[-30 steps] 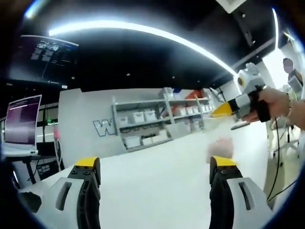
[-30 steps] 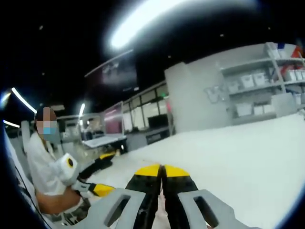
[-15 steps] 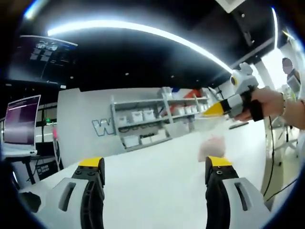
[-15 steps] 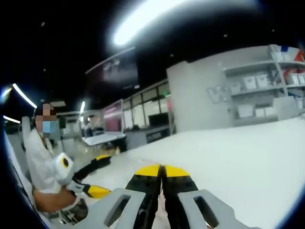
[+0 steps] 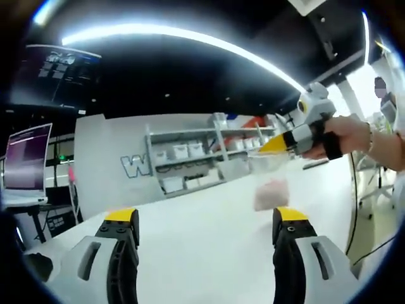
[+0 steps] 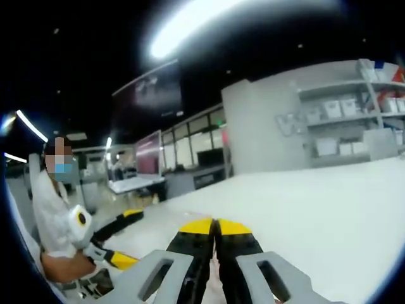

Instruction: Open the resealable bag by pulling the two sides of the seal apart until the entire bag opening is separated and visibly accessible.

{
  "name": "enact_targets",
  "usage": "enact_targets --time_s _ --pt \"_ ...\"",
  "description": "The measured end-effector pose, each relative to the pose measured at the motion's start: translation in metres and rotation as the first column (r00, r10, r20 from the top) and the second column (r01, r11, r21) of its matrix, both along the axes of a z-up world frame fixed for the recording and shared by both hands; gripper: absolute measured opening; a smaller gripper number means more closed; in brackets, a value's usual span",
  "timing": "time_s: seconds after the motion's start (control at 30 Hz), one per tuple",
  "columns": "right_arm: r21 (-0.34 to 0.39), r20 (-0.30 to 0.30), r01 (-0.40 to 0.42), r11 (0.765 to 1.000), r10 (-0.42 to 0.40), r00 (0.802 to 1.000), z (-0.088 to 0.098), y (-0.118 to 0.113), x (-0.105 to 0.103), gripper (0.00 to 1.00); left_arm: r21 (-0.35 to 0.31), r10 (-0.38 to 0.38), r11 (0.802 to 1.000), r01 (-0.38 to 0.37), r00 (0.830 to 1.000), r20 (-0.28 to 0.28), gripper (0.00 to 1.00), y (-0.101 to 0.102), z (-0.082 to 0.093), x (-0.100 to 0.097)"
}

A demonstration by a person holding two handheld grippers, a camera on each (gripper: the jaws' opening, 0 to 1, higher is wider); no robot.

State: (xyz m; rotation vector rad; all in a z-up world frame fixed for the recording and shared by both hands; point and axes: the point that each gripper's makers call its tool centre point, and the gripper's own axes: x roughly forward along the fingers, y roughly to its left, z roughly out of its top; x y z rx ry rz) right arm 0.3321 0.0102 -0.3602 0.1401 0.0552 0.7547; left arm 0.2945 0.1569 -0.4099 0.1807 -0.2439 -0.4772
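In the left gripper view my left gripper [image 5: 205, 218] stands open over the white table [image 5: 202, 221], nothing between its yellow-tipped jaws. My right gripper [image 5: 274, 144] comes in from the right, held by a hand [image 5: 345, 134], and is shut on the top edge of the clear resealable bag [image 5: 271, 180]. The bag hangs below it in the air, something pinkish in its lower part. In the right gripper view my right gripper [image 6: 215, 228] has its jaws pressed together, with a thin pale sliver between them. My left gripper [image 6: 123, 236] shows at the lower left, jaws apart.
A grey wall with shelves of white boxes [image 5: 190, 164] stands beyond the table's far edge. A monitor [image 5: 26, 158] is at the left. A person in white [image 6: 54, 215] stands at the left of the right gripper view, with desks [image 6: 136, 185] behind.
In the left gripper view the right gripper and the hanging bag have drifted left, nearer the space above the left jaws. The left jaws stay open, the right jaws stay shut.
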Motion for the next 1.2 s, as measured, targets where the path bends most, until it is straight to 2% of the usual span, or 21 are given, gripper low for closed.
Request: enact_targets --time_s 0.73,1.1,1.2 --pt "-0.053 -0.009 0.033 0.998 -0.033 0.999 -0.006 0.003 0.032 0.0 -0.001 0.004 1.0 -0.004 1.0 0.012 0.85 0.004 0.005 -0.004" --pt "-0.07 -0.007 0.034 0.997 -0.034 0.999 0.002 0.011 0.049 0.0 -0.008 0.002 1.0 -0.002 1.0 0.012 0.85 0.005 0.008 -0.005" --pt "-0.067 -0.005 0.035 0.997 -0.036 0.999 0.004 0.012 0.054 0.0 0.018 -0.005 1.0 0.005 1.0 0.008 0.84 0.003 0.009 -0.005"
